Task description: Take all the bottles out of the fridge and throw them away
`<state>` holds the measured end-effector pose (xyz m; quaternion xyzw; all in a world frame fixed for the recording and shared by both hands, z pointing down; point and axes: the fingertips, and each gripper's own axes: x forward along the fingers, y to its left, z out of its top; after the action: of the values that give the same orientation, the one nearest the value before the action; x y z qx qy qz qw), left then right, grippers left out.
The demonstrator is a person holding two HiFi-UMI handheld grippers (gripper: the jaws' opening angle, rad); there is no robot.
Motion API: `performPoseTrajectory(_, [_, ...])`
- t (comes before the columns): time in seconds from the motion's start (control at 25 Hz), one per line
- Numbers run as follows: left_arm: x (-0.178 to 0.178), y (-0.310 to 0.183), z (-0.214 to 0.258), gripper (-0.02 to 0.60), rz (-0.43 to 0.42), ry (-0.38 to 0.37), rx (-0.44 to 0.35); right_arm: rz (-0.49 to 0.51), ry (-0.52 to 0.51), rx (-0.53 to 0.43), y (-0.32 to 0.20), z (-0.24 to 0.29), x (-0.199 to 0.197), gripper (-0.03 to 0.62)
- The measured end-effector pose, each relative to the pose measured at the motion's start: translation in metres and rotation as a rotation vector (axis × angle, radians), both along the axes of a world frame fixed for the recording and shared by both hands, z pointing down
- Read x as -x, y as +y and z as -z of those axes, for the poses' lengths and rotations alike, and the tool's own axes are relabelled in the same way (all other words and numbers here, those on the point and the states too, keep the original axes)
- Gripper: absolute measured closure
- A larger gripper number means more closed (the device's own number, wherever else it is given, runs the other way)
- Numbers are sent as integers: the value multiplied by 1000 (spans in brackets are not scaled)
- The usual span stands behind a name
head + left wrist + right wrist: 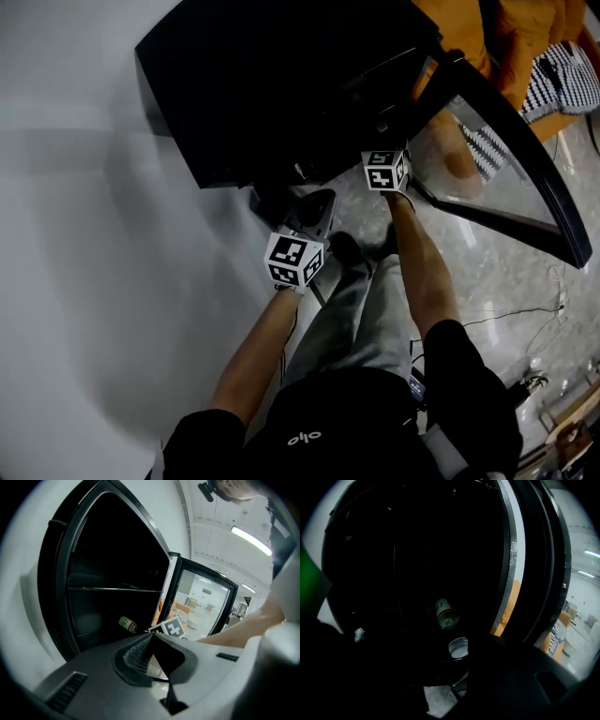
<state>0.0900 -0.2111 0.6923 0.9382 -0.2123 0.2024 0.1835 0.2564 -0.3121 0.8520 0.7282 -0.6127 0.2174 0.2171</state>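
Wall: a plain white wall [75, 234] ran down my left, with nothing on it.
Left gripper: my left gripper [151, 639] had its jaws pressed together on nothing. It hung low outside the fridge [262, 84], off the front left corner.
Bottle: one small bottle [446, 613] lay on its side on the lower level of the fridge, under the shelf [112, 589].
Direction: from my left gripper it lay ahead and a little left. From my right gripper it lay straight ahead and deeper in.
Long axis: it ran roughly along my right gripper's line, one round end turned toward me. I couldn't tell which end had the cap.
Lid: a round silver lid [458, 647] sat nearer than the bottle. I couldn't tell whether it topped another bottle.
Right gripper: my right gripper [384, 167] was at the fridge mouth and clearly the nearer one. In the dark its jaws looked to be apart, with nothing clamped between them.
Judgement: reaching in with the right looked shortest, closing across the bottle's width, not over its end.
Door: the glass door [497, 159] stood wide open to my right, clear of my arm.
Floor: pale glossy stone [497, 281], with a thin cable [506, 317] lying across it.
Room: an orange seat [525, 37] and a checked cushion [562, 80] sat beyond the door. Strip lights [251, 541] ran along the ceiling.
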Motion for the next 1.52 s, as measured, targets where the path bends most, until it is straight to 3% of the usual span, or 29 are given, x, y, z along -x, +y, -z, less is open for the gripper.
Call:
performPoseTrajectory(0.16, [7, -3, -4, 574, 6, -2, 7, 53, -68, -9, -1, -4, 16, 367])
performPoseTrajectory(0.32, [8, -5, -4, 574, 7, 4, 9, 44, -28, -1, 4, -3, 13, 367])
performPoseTrajectory(0.6, [16, -5, -11, 574, 19, -4, 14, 56, -80, 76, -14, -35, 13, 339])
performPoseTrajectory(0.68, [20, -5, -12, 574, 25, -11, 14, 58, -74, 96, -15, -41, 13, 344])
performPoseTrajectory(0.72, [23, -5, -13, 574, 28, -14, 14, 63, -72, 100, -14, -41, 13, 388])
performPoseTrajectory(0.84, [30, -5, -12, 574, 37, -25, 14, 82, -92, 95, -5, -34, 19, 390])
performPoseTrajectory(1.08, [32, 0, 17, 574, 112, -20, -10, 136, -122, 57, 31, 12, 29, 390])
performPoseTrajectory(1.52, [31, 49, 109, 574, 277, 24, -88, 292, -143, -9, 120, 158, 33, 391])
